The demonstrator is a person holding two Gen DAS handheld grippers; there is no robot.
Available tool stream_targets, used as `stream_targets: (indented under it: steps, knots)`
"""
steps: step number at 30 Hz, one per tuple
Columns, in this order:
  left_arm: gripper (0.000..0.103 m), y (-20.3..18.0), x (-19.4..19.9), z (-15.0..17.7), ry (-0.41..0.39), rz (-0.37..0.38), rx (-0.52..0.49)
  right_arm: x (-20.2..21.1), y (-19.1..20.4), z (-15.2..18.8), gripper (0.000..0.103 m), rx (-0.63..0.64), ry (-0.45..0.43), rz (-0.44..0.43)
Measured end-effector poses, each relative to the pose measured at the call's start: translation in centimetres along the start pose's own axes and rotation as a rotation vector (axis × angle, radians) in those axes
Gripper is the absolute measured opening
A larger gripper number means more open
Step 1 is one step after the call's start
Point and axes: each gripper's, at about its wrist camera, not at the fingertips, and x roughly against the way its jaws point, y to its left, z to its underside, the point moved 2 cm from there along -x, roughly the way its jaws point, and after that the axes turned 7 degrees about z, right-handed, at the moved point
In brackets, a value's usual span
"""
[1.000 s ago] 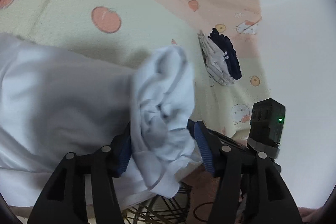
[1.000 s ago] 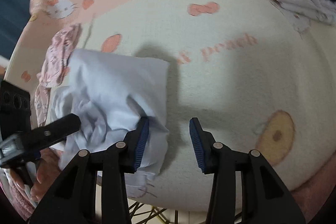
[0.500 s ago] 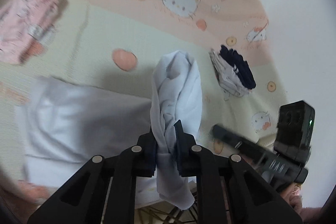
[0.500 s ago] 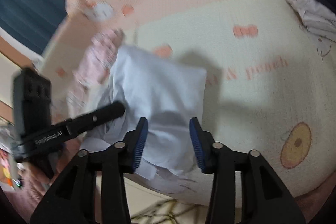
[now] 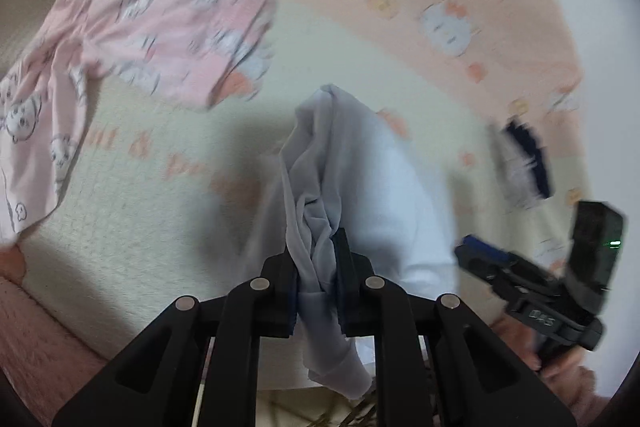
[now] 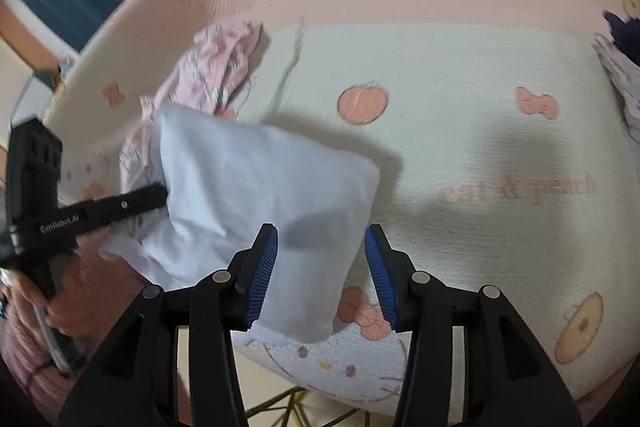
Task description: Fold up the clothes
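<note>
white garment (image 5: 372,187) bunched between opening left fingers (image 5: 344,267), pads still touching

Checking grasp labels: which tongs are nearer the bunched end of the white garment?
Left. The left tongs pinch the white garment at its bunched end, though their jaws are easing open. The right tongs straddle its flat corner with pads apart, jaws opening.
</note>
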Motion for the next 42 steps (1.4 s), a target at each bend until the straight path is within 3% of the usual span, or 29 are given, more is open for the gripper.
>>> stream_targets:
  steps: [2, 3, 4, 7, 9, 11, 13, 17, 18, 20, 21, 23, 25, 26, 28, 30, 31, 35, 37, 40, 42]
  knots:
    - [0.039, 1.1, -0.9, -0.1, 0.046, -0.109, 0.029, -2.1, 0.4, 0.3, 0.054, 0.037, 0.040, 0.027]
    - [0.042, 1.0, 0.0, -0.2, 0.014, -0.130, 0.031, -2.8, 0.6, 0.6, 0.056, 0.058, 0.058, 0.046]
    - [0.042, 0.8, 1.0, -0.3, -0.028, -0.147, 0.030, -3.3, 0.6, 0.8, 0.056, 0.079, 0.074, 0.067]
    - [0.040, -1.4, 3.9, -0.7, -0.187, -0.157, -0.043, -1.5, 0.8, 0.5, 0.055, 0.091, -0.001, 0.088]
    - [0.040, -3.8, 3.3, -0.8, -0.196, -0.130, -0.166, -0.4, 1.1, 0.0, 0.054, 0.099, -0.057, 0.106]
    - [0.040, -6.0, 1.5, -0.6, -0.167, -0.109, -0.278, -0.1, 1.8, -0.6, 0.054, 0.114, -0.100, 0.126]
    - [0.040, -6.6, -0.6, -0.3, -0.115, -0.108, -0.325, 0.0, 2.8, -1.1, 0.054, 0.128, -0.110, 0.122]
    - [0.039, -4.8, -3.9, 0.1, -0.016, -0.246, -0.314, -2.9, 3.8, -0.6, 0.054, 0.176, -0.041, 0.165]
    - [0.038, -3.9, -3.4, -0.1, -0.020, -0.253, -0.279, -3.3, 3.3, -0.3, 0.054, 0.172, -0.022, 0.171]
    - [0.004, -2.2, -2.5, -0.5, -0.031, -0.274, -0.211, -3.2, 1.2, 0.2, 0.057, 0.101, 0.011, 0.132]
    - [0.003, -1.3, -2.0, -0.7, -0.045, -0.316, -0.189, -2.9, 0.2, 0.4, 0.058, 0.067, 0.021, 0.108]
    - [0.005, 0.5, -0.4, -1.0, -0.094, -0.340, -0.094, -2.0, -1.6, 0.6, 0.059, -0.015, 0.038, 0.057]
    - [0.008, 1.6, 0.9, -1.3, -0.123, -0.199, -0.008, -0.9, -3.0, 0.7, 0.059, -0.093, 0.035, 0.011]
    - [0.012, 1.3, 1.4, -1.3, -0.143, -0.163, -0.013, -0.4, -3.2, 0.8, 0.059, -0.105, 0.019, 0.000]
    - [0.047, 0.5, 2.1, -1.2, -0.176, -0.092, -0.029, 0.6, -3.4, 0.9, 0.061, -0.119, -0.020, -0.014]
    - [0.051, -1.2, 1.4, -0.9, -0.151, -0.043, -0.080, 0.7, -2.6, 0.8, 0.063, -0.101, -0.045, -0.013]
    - [0.051, -1.7, 0.8, -0.5, -0.122, -0.059, -0.115, 0.2, -1.9, 1.0, 0.063, -0.076, -0.032, -0.003]
    - [0.054, -1.4, -2.1, 0.7, -0.009, -0.265, -0.207, -2.1, 0.3, 2.1, 0.065, 0.020, 0.033, 0.084]
    - [0.060, -0.1, -1.7, 0.4, -0.026, -0.279, -0.142, -2.1, -0.2, 2.4, 0.074, 0.016, 0.041, 0.108]
    - [0.058, 1.2, 0.1, -0.3, -0.103, -0.311, -0.075, -0.4, -1.9, 2.2, 0.075, -0.054, 0.024, 0.116]
    - [0.057, 1.5, 0.9, -0.4, -0.122, -0.231, -0.033, 0.6, -2.9, 2.0, 0.075, -0.099, -0.005, 0.113]
